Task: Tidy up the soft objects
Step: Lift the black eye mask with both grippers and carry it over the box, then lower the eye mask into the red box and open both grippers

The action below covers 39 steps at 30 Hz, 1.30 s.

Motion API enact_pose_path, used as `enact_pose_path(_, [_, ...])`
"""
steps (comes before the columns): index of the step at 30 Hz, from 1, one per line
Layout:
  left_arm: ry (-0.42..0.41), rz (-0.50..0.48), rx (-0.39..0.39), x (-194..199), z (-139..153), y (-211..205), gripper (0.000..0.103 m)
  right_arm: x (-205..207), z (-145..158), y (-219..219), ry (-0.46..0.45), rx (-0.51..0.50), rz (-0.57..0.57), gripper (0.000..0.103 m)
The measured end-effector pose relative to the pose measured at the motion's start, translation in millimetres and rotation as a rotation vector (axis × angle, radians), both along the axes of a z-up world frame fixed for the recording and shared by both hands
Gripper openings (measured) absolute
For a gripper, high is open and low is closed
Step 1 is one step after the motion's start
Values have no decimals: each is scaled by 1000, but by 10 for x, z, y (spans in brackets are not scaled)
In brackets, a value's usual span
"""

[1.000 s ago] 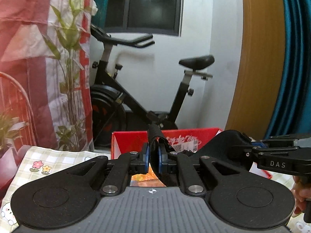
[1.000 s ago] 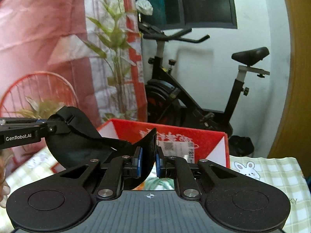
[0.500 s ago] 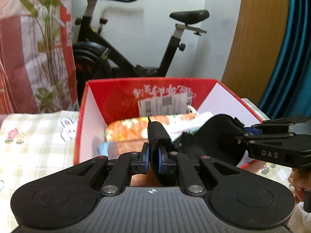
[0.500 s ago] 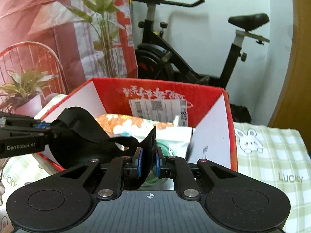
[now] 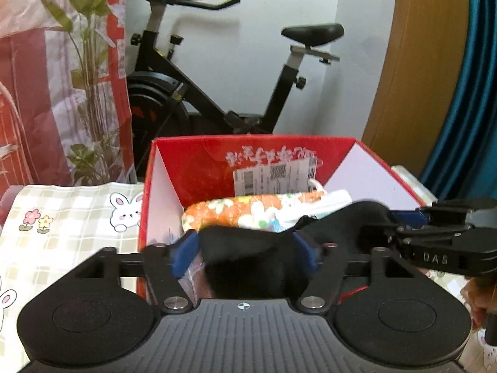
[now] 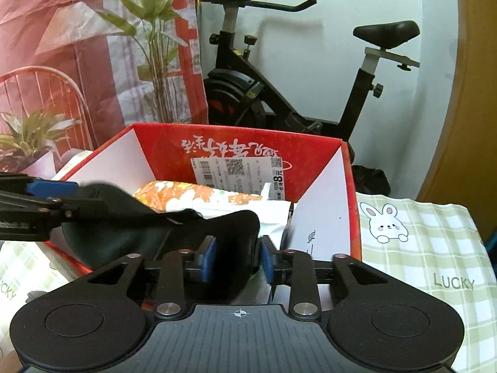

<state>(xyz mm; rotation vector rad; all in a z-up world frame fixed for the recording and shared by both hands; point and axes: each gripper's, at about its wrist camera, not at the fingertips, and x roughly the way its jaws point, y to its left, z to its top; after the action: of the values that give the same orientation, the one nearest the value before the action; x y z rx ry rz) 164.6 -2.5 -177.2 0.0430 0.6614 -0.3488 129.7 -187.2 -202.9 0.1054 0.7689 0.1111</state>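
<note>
A black soft cloth piece (image 5: 248, 248) (image 6: 230, 242) hangs over the open red box (image 5: 192, 161) (image 6: 313, 158), between both grippers. My left gripper (image 5: 245, 256) is open, its blue pads apart on either side of the cloth. My right gripper (image 6: 237, 262) is open too, the cloth lying loose between its pads. Inside the box lie an orange flowered bundle (image 5: 236, 208) (image 6: 174, 194) and a white packet (image 6: 248, 214).
The box stands on a checked green tablecloth with rabbits (image 5: 62, 227) (image 6: 419, 242). An exercise bike (image 5: 217, 93) (image 6: 279, 93) stands behind the box. A red curtain with a plant print (image 5: 62, 77) hangs at the left. A potted plant (image 6: 28, 136) is at the left.
Both grippers have opened and let go of the black cloth, which now slumps over the box. The box sits a little lower and closer in both views.
</note>
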Motion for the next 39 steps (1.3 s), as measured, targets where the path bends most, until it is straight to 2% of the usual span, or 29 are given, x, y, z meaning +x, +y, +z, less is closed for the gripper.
enact_pose_path(3, [-4,8,-4,-16,51,11,91,-40,51,11,-23,-14,-13,66])
enact_pose_path(4, [-12,14,-9,-36,70,21,99,-52,74,9,-31,-14,-11,68])
enact_pose_path(9, [-18,20,-27,-101,143,62,102,-132,180,28,-66,-18,-13,94])
enact_pose_path(12, [-35,27,-18,-170,182,86,103,-182,231,23,-79,-9,-25,102])
enact_pose_path(27, [-73,47,-29,-534,283,211,103,-546,356,95,-144,18,-66,103])
enact_pose_path(35, [-80,46,-24,-761,182,238,103,-820,329,128,-176,66,-72,103])
enact_pose_path(39, [-58,61,-31,-852,80,305,103,-961,263,142,-178,69,-75,103])
